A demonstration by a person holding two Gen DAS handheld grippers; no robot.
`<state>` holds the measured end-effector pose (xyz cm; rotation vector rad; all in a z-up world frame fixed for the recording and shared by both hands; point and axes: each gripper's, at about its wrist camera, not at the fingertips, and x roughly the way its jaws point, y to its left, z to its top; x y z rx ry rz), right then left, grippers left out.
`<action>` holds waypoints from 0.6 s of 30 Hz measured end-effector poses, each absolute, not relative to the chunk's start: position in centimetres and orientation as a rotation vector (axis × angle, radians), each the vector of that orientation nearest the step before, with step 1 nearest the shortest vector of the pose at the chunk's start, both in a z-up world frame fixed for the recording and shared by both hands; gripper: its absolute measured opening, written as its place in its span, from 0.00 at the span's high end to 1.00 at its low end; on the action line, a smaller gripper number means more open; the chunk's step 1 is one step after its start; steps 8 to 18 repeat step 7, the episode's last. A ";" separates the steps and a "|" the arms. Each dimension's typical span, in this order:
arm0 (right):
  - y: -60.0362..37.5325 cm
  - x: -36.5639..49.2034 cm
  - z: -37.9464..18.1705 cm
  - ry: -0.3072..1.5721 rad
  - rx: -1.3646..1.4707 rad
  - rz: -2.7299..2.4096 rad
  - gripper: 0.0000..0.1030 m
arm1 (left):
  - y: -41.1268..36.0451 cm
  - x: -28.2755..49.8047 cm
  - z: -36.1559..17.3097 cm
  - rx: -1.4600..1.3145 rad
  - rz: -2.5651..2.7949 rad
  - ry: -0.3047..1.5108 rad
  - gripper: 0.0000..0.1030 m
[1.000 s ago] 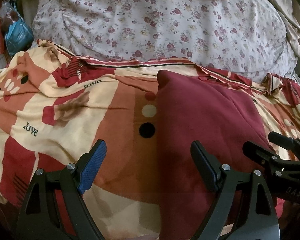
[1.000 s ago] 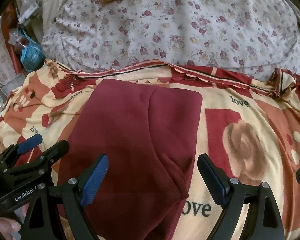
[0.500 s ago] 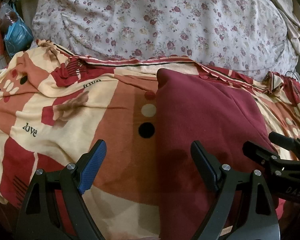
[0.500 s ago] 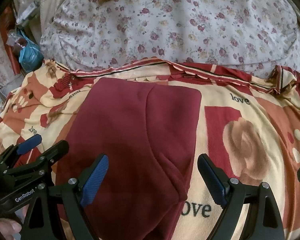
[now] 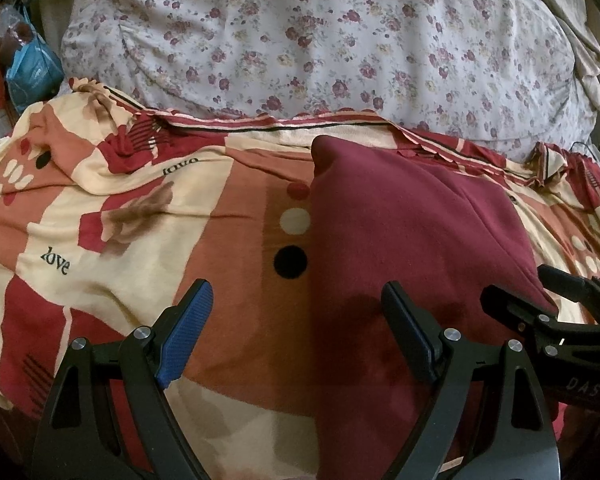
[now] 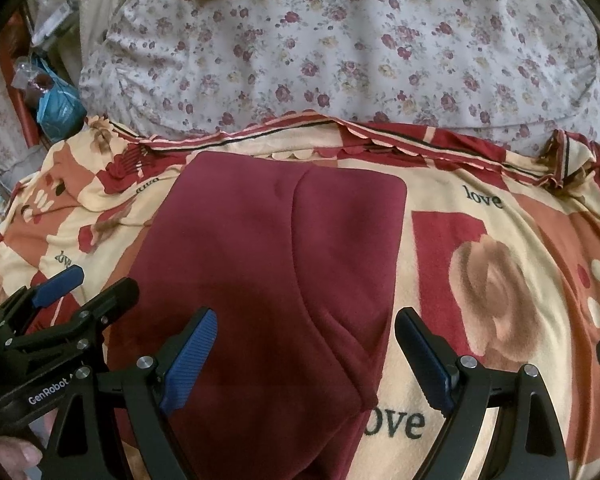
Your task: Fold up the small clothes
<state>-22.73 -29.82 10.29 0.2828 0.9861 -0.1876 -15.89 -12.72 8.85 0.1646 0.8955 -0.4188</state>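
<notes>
**Both grippers spread wide over the maroon garment**

The maroon garment [image 6: 268, 280] lay flat on the patterned blanket [image 6: 480, 280], folded into a rough rectangle, with a seam running down its middle. The left gripper [image 5: 296, 320] hung above the garment's left edge, its fingers spread wide and holding nothing; one blue pad [image 5: 188, 332] sat over the blanket, the other over the maroon cloth. The right gripper [image 6: 304, 344] hovered over the garment's right edge, likewise released and empty. Whether either fingertip brushed the fabric was hard to tell from these angles. Beyond the blanket's frilled border lay a floral quilt [image 6: 360, 52], and a blue bag [image 5: 32, 72] sat off at the far left.
</notes>
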 end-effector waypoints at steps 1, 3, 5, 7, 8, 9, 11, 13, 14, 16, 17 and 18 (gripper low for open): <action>-29.9 -22.7 10.3 0.987 0.284 -0.187 0.14 | -12.7 -15.9 8.8 0.164 -0.422 0.895 0.16; -29.9 -22.7 10.2 0.987 0.284 -0.185 0.14 | -12.7 -15.7 8.8 0.166 -0.428 0.887 0.16; -30.0 -22.6 10.2 0.989 0.283 -0.185 0.14 | -12.5 -15.3 8.8 0.167 -0.425 0.885 0.16; -30.0 -22.7 10.2 0.986 0.285 -0.187 0.14 | -12.0 -14.8 8.8 0.166 -0.416 0.888 0.16; -30.0 -22.7 10.2 0.986 0.285 -0.187 0.14 | -12.0 -14.8 8.8 0.166 -0.416 0.888 0.16; -30.0 -22.7 10.2 0.986 0.285 -0.187 0.14 | -12.0 -14.8 8.8 0.166 -0.416 0.888 0.16; -30.0 -22.7 10.2 0.986 0.285 -0.187 0.14 | -12.0 -14.8 8.8 0.166 -0.416 0.888 0.16; -30.0 -22.7 10.2 0.986 0.285 -0.187 0.14 | -12.0 -14.8 8.8 0.166 -0.416 0.888 0.16; -30.0 -22.7 10.2 0.986 0.285 -0.187 0.14 | -12.0 -14.8 8.8 0.166 -0.416 0.888 0.16; -30.0 -22.7 10.2 0.986 0.285 -0.187 0.14 | -12.0 -14.8 8.8 0.166 -0.416 0.888 0.16; -30.0 -22.7 10.2 0.986 0.285 -0.187 0.14 | -12.0 -14.8 8.8 0.166 -0.416 0.888 0.16; -30.0 -22.7 10.2 0.986 0.285 -0.187 0.14 | -12.0 -14.8 8.8 0.166 -0.416 0.888 0.16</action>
